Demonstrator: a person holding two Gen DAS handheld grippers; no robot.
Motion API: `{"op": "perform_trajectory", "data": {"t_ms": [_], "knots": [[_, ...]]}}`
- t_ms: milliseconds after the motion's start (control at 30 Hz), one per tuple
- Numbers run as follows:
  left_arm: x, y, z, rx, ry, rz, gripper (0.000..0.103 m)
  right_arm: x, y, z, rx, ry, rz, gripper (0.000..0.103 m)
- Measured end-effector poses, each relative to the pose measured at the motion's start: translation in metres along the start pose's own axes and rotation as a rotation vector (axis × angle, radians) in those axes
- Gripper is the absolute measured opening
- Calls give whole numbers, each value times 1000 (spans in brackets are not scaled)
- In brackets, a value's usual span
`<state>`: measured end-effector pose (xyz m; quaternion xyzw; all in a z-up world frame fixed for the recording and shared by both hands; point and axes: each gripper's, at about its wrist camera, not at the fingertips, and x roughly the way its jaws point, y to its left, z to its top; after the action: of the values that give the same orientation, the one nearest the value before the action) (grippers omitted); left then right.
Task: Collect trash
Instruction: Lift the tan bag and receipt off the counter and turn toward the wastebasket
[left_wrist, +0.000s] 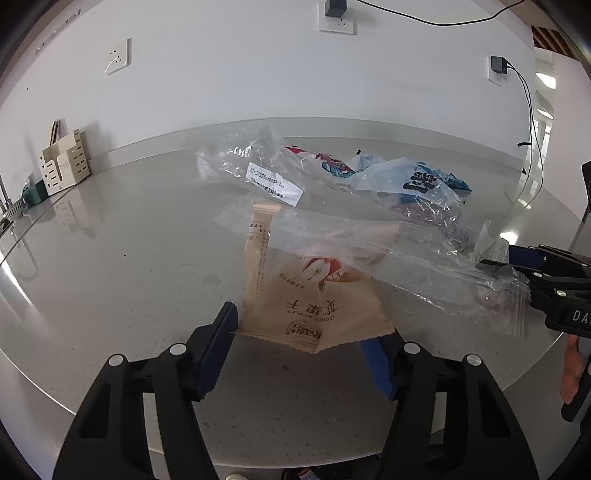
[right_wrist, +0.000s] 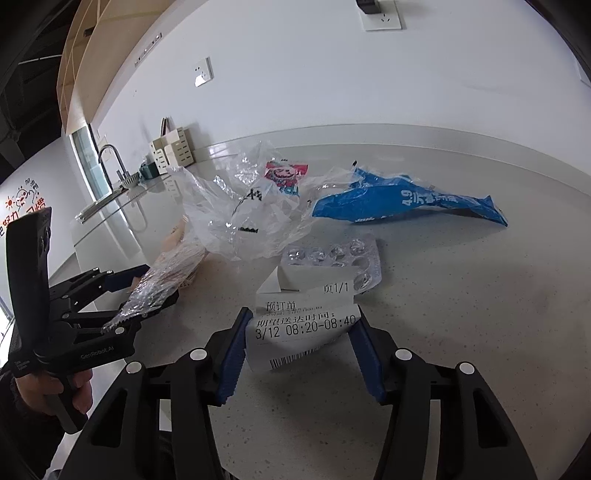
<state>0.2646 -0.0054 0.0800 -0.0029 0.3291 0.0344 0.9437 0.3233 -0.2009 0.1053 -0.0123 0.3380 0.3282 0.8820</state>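
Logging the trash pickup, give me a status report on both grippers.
Left gripper open around the dried-apple packet. Right gripper open around the receipt. Clear plastic wrap drapes over the packet, reaching the right gripper.

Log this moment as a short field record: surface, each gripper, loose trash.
surface: grey speckled counter, white wall behind
left gripper: jaws around the tan dried-apple pouch, grip unclear
right gripper: jaws either side of a printed receipt, not closed on it
loose trash: clear plastic bag, blue wrapper, red-and-white snack packet, used blister pack
far left: faucet, beige rack
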Motion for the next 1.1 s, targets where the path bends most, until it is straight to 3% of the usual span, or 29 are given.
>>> {"op": "perform_trajectory", "data": {"t_ms": [400,467,700,767,933,1100], "knots": [[-8,3,8,-5,-67,0,52,-10,-9,-2,58,-25,58,56],[-12,0,9,4,-95,-20,42,-10,-11,-2,76,-26,71,56],[-16,-6,9,17,-121,-26,39,-11,-14,-4,100,-26,85,56],[-18,-5,10,10,-122,-56,27,-12,-14,-4,104,-28,89,56],[-22,4,15,-51,-139,-135,27,-13,-12,-3,104,-34,92,56],[-22,21,21,-182,-128,-340,33,-13,-13,-3,104,-37,94,57]]}}
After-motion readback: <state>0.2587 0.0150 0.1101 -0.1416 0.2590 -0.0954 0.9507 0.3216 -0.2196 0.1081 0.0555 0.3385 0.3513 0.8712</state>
